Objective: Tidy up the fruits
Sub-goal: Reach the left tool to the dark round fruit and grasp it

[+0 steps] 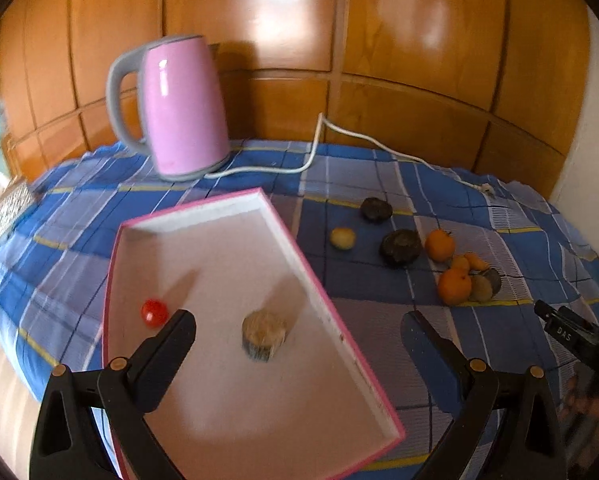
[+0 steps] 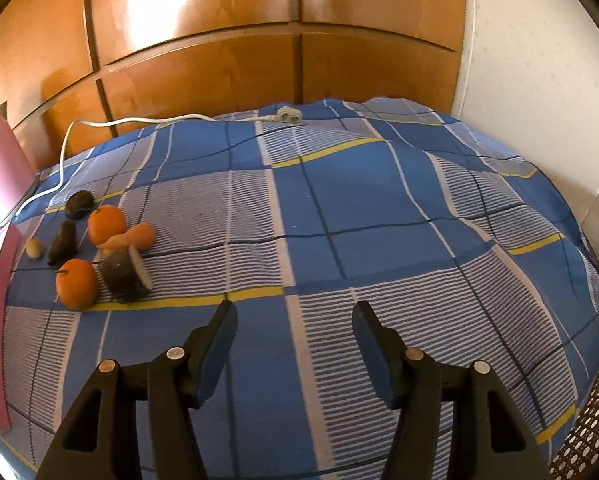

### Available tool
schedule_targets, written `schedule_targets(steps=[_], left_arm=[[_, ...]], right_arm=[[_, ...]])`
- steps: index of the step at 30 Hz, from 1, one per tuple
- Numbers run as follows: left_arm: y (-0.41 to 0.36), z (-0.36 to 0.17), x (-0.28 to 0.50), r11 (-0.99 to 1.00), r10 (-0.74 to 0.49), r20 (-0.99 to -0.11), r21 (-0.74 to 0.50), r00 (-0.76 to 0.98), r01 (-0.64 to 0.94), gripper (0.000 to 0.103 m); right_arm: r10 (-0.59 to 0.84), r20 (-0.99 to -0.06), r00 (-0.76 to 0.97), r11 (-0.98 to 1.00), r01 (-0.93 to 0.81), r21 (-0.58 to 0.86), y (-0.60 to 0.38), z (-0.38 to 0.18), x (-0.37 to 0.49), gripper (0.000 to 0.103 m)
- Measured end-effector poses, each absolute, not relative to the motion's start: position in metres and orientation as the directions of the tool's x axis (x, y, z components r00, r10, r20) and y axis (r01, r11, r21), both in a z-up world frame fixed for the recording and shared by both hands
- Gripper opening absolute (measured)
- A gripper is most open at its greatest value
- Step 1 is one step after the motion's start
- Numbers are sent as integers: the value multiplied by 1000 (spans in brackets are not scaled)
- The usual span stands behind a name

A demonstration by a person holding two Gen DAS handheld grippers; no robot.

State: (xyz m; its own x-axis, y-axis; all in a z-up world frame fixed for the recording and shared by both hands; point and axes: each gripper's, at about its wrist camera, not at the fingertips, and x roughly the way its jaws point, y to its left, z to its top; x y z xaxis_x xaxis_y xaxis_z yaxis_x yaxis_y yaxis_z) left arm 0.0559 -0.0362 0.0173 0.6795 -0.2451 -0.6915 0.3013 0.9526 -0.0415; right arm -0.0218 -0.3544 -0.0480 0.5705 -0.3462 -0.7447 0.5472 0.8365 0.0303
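Item 1: my left gripper (image 1: 297, 330), jaws spread wide, nothing between them, hanging over the pink-edged tray (image 1: 323, 296).

Item 2: my right gripper (image 2: 293, 320), jaws likewise wide apart and holding nothing, above bare checked cloth (image 2: 379, 200), with the loose fruit off to its left.

Item 3: tray, shallow, rectangular, white inside with a thin pink rim, set at an angle on the blue, white and yellow cloth. Contents, two pieces, well apart:
- small red tomato (image 1: 154, 312), glossy, round, near the left wall, just beside my left finger (image 1: 171, 344);
- tan, rough-skinned round fruit (image 1: 264, 335), blurred, dark at its lower edge, about mid-tray between my fingers.

Item 4: fruit on the cloth, right of the tray:
- pale yellow-brown round fruit (image 1: 343, 238), smallest, nearest the tray;
- dark, wrinkled, flattened fruit (image 1: 376, 209), farthest back;
- second dark wrinkled fruit (image 1: 401, 247), larger, just beside an orange;
- orange (image 1: 440, 245), stem nub on top;
- second orange (image 1: 454, 286), nearer me, touching the cluster;
- two small elongated orange fruits (image 1: 469, 262), lying between the oranges;
- a dull brown round piece with a dark flat one (image 1: 485, 285) beside the near orange; the right wrist view shows a dark body with a pale cut face (image 2: 125, 274).

Item 5: pink kettle (image 1: 183, 108), grey handle, white cord (image 1: 311, 152) trailing across the back of the cloth before wooden panels (image 1: 419, 40).
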Motion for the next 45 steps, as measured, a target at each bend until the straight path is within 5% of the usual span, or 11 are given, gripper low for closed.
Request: schedule_targets(steps=[13,16,29,37,45], left_arm=[[-72,31,128,933,-260,-739,-26,622,359,102],[-92,26,148,918,-281,-765,-38,579,396,87],[-186,-21,225,882,-242,-838,19,488,470,79],[-204,-49,250,879,-261,-875,-41,407,476,45],[-190,-30,232,868,-366,-838,-151,405,472,43]], right_arm=[[-441,-707,554,793,609,-17,-377,-50,-33,61],[-445,-717,536,775,632,-8,-389,-53,-36,61],[-480,-719,502,706,708,23,-415,-58,-52,62],[-467,-732,496,704,709,31,-418,-62,-51,65],[-461,-732,502,722,692,20,-412,-63,-45,65]])
